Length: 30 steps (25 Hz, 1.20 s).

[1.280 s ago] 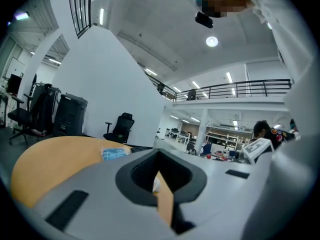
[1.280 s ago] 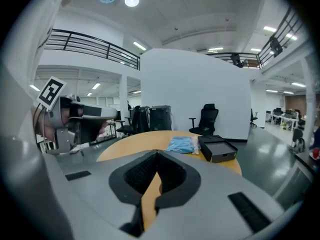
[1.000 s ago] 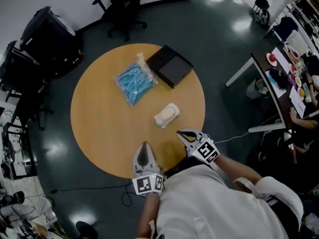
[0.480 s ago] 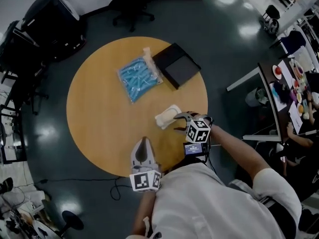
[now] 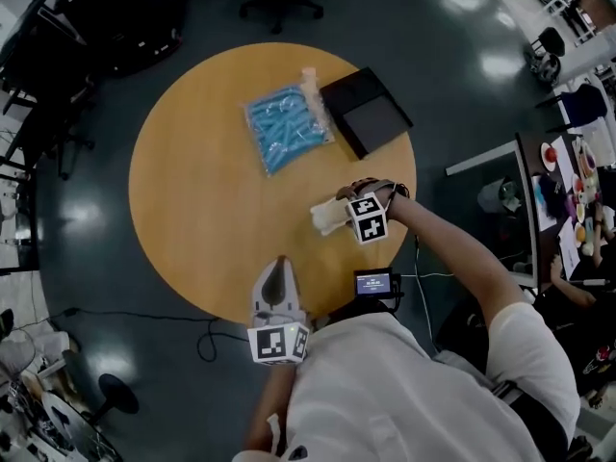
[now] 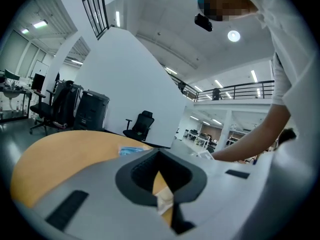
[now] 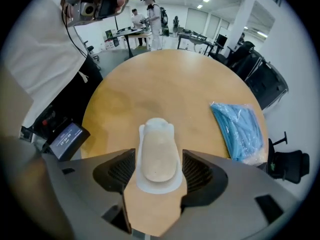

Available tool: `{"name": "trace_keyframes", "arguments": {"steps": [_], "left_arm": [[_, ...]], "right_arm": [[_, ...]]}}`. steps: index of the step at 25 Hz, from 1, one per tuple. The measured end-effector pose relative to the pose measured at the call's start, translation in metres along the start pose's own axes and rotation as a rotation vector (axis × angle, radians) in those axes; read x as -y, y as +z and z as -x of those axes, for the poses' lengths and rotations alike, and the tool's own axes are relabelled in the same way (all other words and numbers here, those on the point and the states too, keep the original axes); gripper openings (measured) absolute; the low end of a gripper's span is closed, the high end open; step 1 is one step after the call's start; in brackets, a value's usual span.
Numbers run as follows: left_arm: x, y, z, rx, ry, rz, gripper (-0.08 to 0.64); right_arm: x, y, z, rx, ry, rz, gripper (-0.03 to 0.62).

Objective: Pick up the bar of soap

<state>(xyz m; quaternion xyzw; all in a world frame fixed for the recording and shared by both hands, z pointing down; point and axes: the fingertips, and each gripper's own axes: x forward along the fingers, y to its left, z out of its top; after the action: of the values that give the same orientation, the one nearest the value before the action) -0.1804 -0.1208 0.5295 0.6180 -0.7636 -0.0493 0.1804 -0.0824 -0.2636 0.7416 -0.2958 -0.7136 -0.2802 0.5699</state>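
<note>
Bar of soap (image 7: 159, 153): a pale oblong on a white base, flat on the round wooden table (image 5: 192, 210) near my edge of it, and not yet lifted. It lies lengthwise between the jaws of my right gripper (image 5: 339, 214), which I have brought low over it. Those jaws are opening, one ribbed pad on each long side of the bar. The pads sit just beside the white base without pressing on it. I judge this spread is meant to straddle the narrow width, so that closing would pinch the flat flanks, not the rounded ends.

Left gripper (image 5: 278, 275): jaws pressed together with nothing between them. I hold it back at the near rim, well apart from the soap, I judge so that it stays out of the reach.

A blue packet (image 5: 286, 128) and a black box (image 5: 371, 114) lie at the far side of the table, clear of the grasp.
</note>
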Motion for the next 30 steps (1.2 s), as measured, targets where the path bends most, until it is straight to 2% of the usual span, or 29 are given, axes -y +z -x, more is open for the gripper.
{"name": "trace_keyframes", "arguments": {"steps": [6,11,18,22,24,26,28,30], "left_arm": [[-0.020,0.000,0.008,-0.008,0.045,0.026,0.005],[-0.032,0.001,0.013,-0.005,0.077,0.060,0.005],[-0.041,0.001,0.020,0.000,0.087,0.074,0.005],[-0.045,0.001,0.023,-0.004,0.077,0.074,0.005],[-0.045,0.002,0.024,-0.003,0.066,0.069,0.005],[-0.041,0.004,0.023,-0.001,0.043,0.053,0.005],[-0.034,0.008,0.022,0.003,0.012,0.038,0.005],[-0.029,0.015,0.021,0.009,-0.011,0.034,0.005]], "right_arm": [[-0.002,0.002,-0.023,-0.101,0.081,0.102,0.285],[-0.004,-0.001,-0.038,-0.161,0.141,0.128,0.285],[-0.006,0.000,-0.038,-0.168,0.139,0.140,0.281],[-0.002,0.011,-0.027,-0.121,0.078,0.100,0.280],[0.001,0.019,-0.013,-0.070,0.022,0.036,0.280],[0.002,0.032,0.013,0.035,-0.045,-0.101,0.279],[0.001,0.052,0.056,0.222,-0.152,-0.297,0.279],[0.000,0.072,0.115,0.469,-0.315,-0.499,0.279]]}}
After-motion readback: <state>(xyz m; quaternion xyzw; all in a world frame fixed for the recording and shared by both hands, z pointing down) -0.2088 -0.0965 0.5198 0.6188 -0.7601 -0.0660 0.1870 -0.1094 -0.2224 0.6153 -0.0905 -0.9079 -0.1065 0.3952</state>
